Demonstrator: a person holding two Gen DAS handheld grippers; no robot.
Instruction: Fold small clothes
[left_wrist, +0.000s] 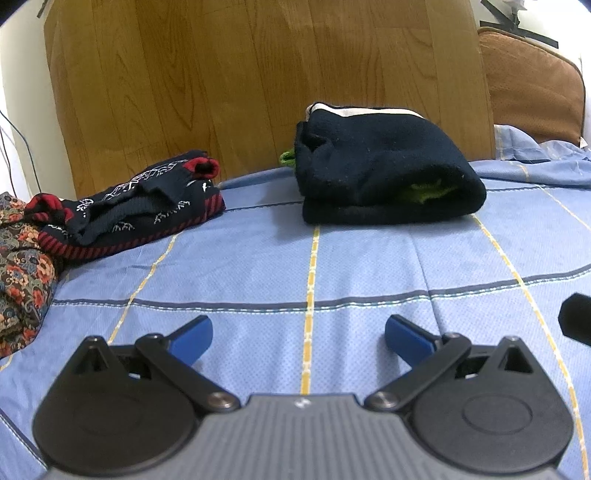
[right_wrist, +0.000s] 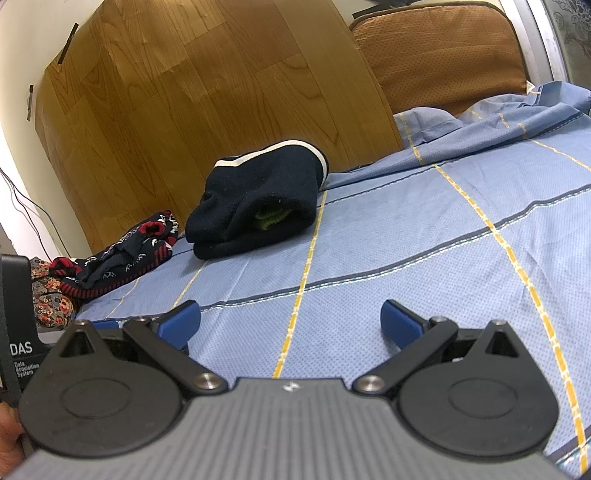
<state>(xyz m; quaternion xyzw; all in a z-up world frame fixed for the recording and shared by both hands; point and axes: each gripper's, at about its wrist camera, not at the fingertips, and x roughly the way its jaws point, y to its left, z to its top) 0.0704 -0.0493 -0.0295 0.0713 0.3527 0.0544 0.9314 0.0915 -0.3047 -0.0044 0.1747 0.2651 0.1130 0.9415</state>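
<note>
Navy sweater (left_wrist: 388, 173) folded on bed (left_wrist: 332, 266); patterned knit (left_wrist: 140, 206) left crumpled — left gripper (left_wrist: 298, 336) & right gripper (right_wrist: 290, 321) both released, empty.

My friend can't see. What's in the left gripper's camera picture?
An open left gripper hovers over a blue bedsheet. Farther back lie a folded navy garment and a rumpled red-trimmed sweater.

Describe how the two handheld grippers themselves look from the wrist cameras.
Both match: the left gripper and right gripper have blue fingertip pads on black linkage arms with silver pivot bolts, two round black discs and a ribbed grey body. A black "DAS" casing is beside the right.
</note>
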